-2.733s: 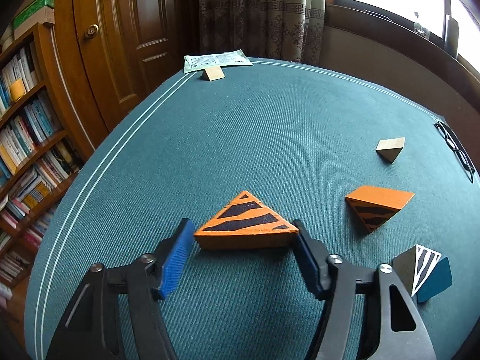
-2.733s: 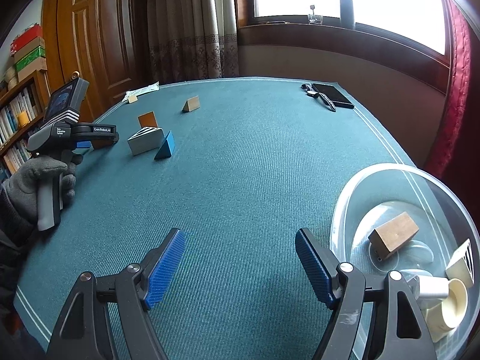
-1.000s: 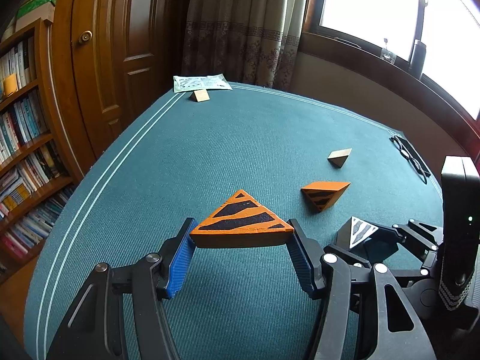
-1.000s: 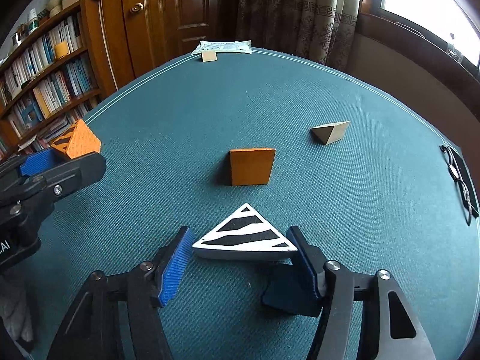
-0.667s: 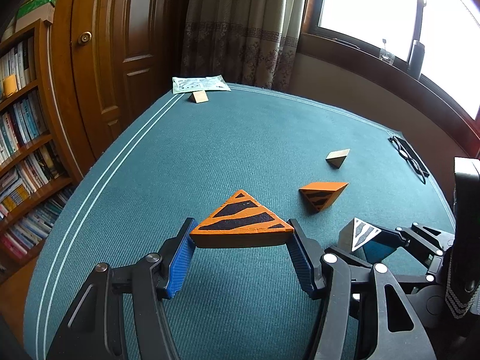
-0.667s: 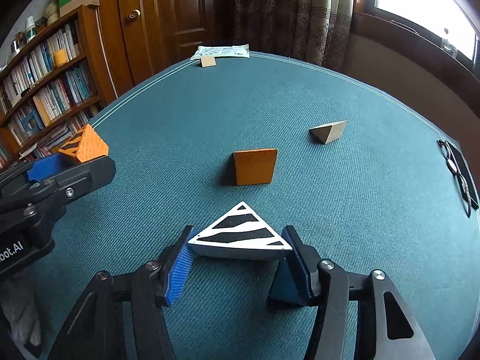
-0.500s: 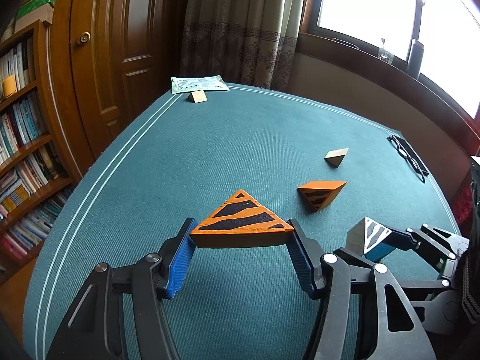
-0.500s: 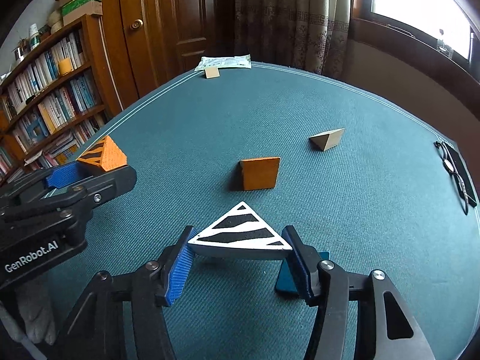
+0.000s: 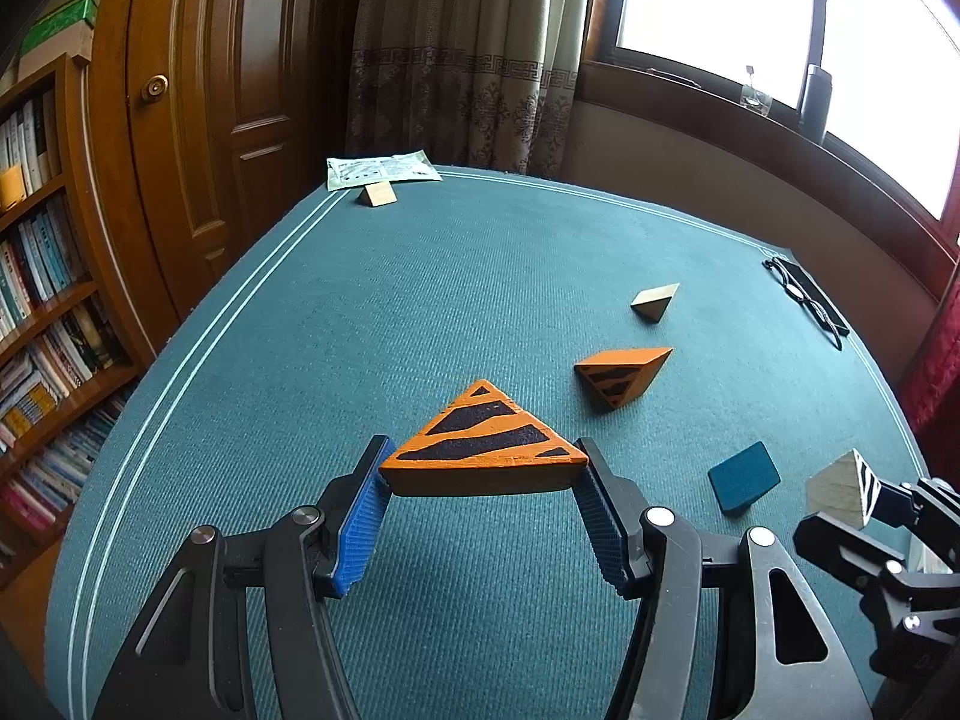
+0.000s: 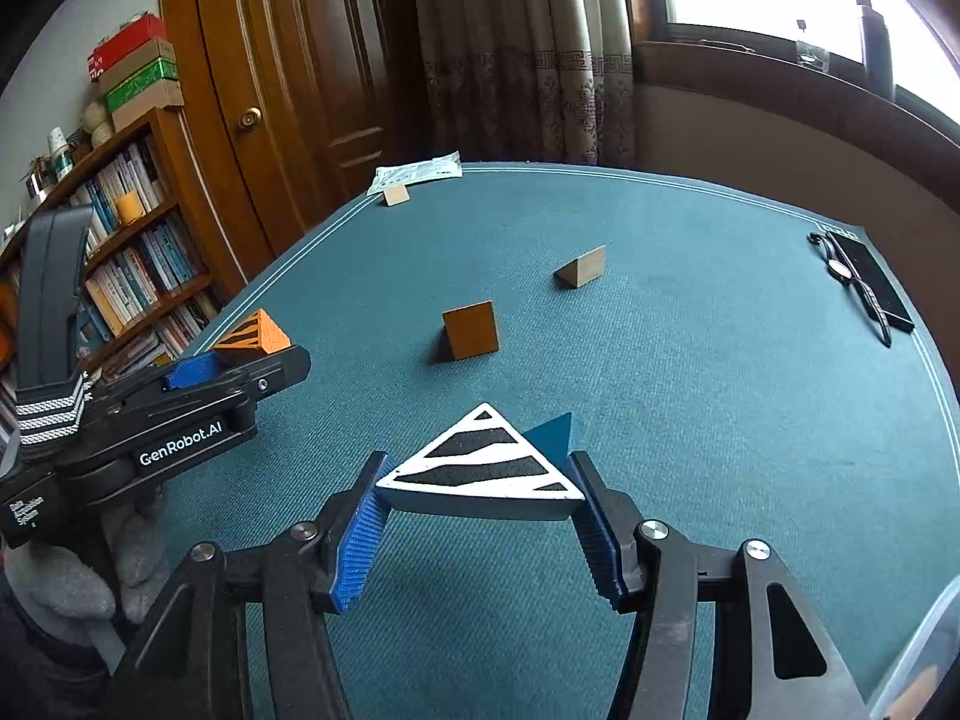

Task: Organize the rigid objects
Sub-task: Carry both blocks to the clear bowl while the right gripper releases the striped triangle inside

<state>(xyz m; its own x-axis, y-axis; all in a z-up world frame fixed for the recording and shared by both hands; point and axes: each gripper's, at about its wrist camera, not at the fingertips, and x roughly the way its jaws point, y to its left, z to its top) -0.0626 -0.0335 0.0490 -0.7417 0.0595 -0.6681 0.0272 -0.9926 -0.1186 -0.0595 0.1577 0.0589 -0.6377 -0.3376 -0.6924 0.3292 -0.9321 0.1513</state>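
Observation:
My left gripper point(image 9: 483, 501) is shut on an orange triangular block with black stripes point(image 9: 480, 450), held above the teal table point(image 9: 360, 324). My right gripper point(image 10: 479, 510) is shut on a white triangular block with black stripes point(image 10: 480, 468), also lifted off the cloth. In the left wrist view that white block point(image 9: 843, 487) shows at the far right edge. A blue wedge point(image 9: 743, 476) lies on the table just behind the right gripper. A second orange striped wedge point(image 9: 621, 375) and a plain wooden wedge point(image 9: 654, 302) lie farther back.
A small wooden block point(image 9: 378, 195) and a printed packet point(image 9: 381, 168) sit at the far corner. Glasses on a dark case point(image 10: 864, 282) lie at the right edge. A clear tub rim point(image 10: 924, 660) shows at lower right. Bookshelf point(image 9: 36, 276) and door stand left.
My right gripper rose with the white striped block and drew back to the right, uncovering the blue wedge on the cloth. The left gripper kept still with its orange block.

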